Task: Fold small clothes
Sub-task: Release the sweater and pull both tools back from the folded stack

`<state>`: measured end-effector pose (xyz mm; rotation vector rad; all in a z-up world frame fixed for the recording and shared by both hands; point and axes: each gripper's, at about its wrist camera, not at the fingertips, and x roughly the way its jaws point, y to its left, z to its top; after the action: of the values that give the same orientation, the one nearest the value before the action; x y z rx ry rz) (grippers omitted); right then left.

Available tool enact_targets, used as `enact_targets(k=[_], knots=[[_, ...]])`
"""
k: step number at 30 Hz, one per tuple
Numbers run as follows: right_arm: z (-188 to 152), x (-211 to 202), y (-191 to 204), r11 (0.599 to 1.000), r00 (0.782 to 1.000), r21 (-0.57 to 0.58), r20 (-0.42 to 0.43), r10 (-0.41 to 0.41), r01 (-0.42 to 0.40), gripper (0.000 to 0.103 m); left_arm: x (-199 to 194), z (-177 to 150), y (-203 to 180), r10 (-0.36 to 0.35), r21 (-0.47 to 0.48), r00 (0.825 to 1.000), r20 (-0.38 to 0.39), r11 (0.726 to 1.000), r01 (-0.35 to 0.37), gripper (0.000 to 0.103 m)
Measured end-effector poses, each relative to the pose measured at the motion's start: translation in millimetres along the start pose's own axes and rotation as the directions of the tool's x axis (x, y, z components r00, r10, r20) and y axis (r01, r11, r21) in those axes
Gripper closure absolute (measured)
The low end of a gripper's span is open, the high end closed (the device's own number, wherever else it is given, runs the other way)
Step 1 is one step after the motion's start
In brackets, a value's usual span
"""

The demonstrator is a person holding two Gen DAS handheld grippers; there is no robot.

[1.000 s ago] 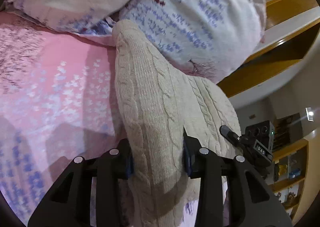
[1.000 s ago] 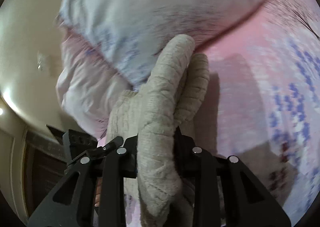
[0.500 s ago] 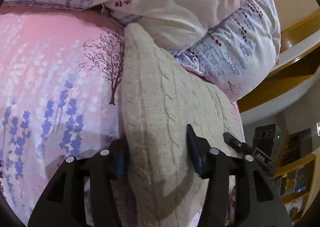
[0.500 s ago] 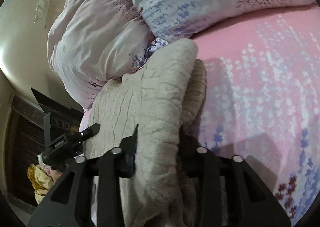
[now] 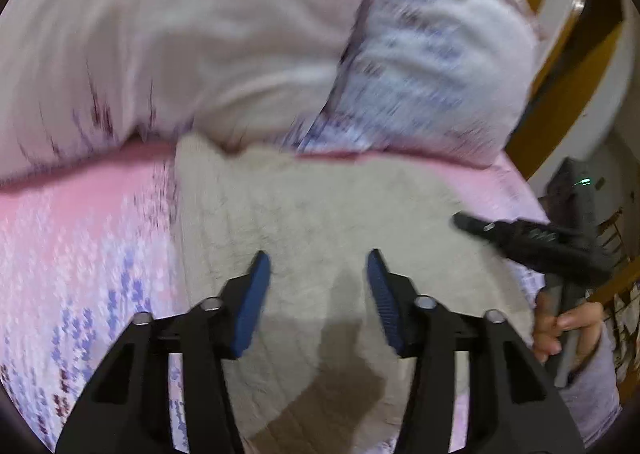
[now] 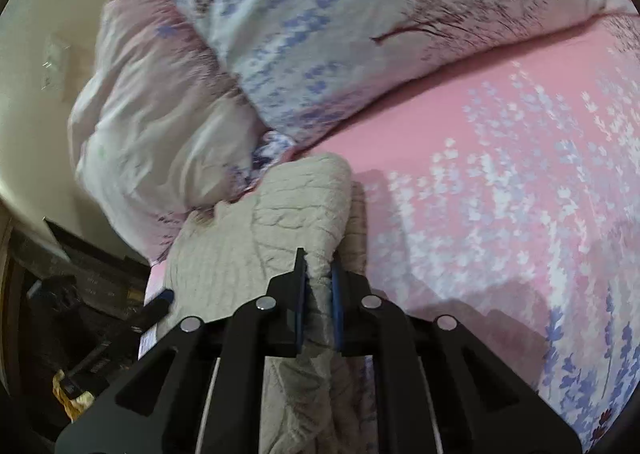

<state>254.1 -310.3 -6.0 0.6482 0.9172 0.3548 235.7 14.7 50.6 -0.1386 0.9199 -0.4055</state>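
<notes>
A cream cable-knit sweater (image 5: 320, 214) lies folded on the pink floral bedsheet (image 5: 80, 222), its far edge against the pillows. My left gripper (image 5: 318, 266) is open just above it, with nothing between its blue pads. My right gripper (image 6: 318, 274) is shut on the sweater's (image 6: 280, 222) right edge, pinching a fold of knit between its blue pads. The right gripper also shows at the right of the left wrist view (image 5: 532, 238), held by a hand.
Two floral pillows (image 5: 200, 34) (image 6: 360, 14) are piled at the head of the bed behind the sweater. A wooden headboard (image 5: 560, 74) rises at the right. The bed's edge and dark furniture (image 6: 80, 294) lie left of the sweater in the right wrist view.
My left gripper has let go of the sweater and opened. The sweater has come down flat on the bed. My right gripper has closed tighter on the sweater's edge.
</notes>
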Motion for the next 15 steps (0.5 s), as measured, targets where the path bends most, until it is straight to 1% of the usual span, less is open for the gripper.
enact_targets(k=[2, 4, 5, 6, 7, 8, 9, 10, 12, 13, 14, 15], knots=[[1, 7, -6, 1.000, 1.000, 0.011, -0.015, -0.020, 0.021, 0.092, 4, -3, 11, -0.005, -0.020, 1.000, 0.002, 1.000, 0.005, 0.062], [1, 11, -7, 0.999, 0.999, 0.006, -0.023, -0.045, 0.045, 0.083, 3, -3, 14, -0.006, -0.022, 1.000, 0.001, 1.000, 0.006, 0.064], [2, 10, -6, 0.997, 0.997, -0.005, -0.021, -0.072, 0.071, 0.074, 1, -3, 14, -0.011, -0.023, 1.000, 0.002, 1.000, 0.011, 0.064], [0, 6, -3, 0.996, 0.996, -0.019, -0.012, -0.084, 0.084, 0.070, -4, -5, 14, -0.024, -0.024, 1.000, 0.010, 0.999, 0.024, 0.064], [-3, -2, -1, 0.996, 0.996, -0.038, 0.007, -0.084, 0.084, 0.066, -15, -8, 13, -0.053, -0.022, 0.998, 0.027, 0.998, 0.054, 0.064], [-8, -14, 5, 0.994, 0.996, -0.068, 0.036, -0.083, 0.085, 0.065, -24, -12, 11, -0.070, -0.014, 0.997, 0.038, 0.997, 0.071, 0.064], [-15, -26, 10, 0.991, 0.995, -0.102, 0.061, -0.080, 0.085, 0.065, -35, -18, 7, -0.067, 0.005, 0.996, 0.053, 0.998, 0.067, 0.064], [-25, -41, 19, 0.985, 0.994, -0.158, 0.091, -0.056, 0.070, 0.065, -47, -26, 2, -0.046, 0.039, 0.996, 0.071, 0.998, 0.043, 0.063], [-43, -61, 34, 0.968, 0.993, -0.249, 0.119, -0.012, 0.042, 0.065, -63, -40, -9, 0.012, 0.100, 0.995, 0.099, 0.995, -0.022, 0.063], [-51, -67, 41, 0.957, 0.992, -0.288, 0.126, 0.003, 0.033, 0.065, -72, -51, -13, 0.055, 0.146, 0.992, 0.113, 0.987, -0.072, 0.063], [-63, -74, 50, 0.938, 0.992, -0.344, 0.128, 0.013, 0.032, 0.065, -76, -62, -18, 0.100, 0.181, 0.988, 0.122, 0.976, -0.121, 0.062], [-71, -78, 57, 0.923, 0.992, -0.382, 0.126, 0.014, 0.035, 0.065, -77, -67, -20, 0.135, 0.200, 0.983, 0.126, 0.967, -0.158, 0.061]])
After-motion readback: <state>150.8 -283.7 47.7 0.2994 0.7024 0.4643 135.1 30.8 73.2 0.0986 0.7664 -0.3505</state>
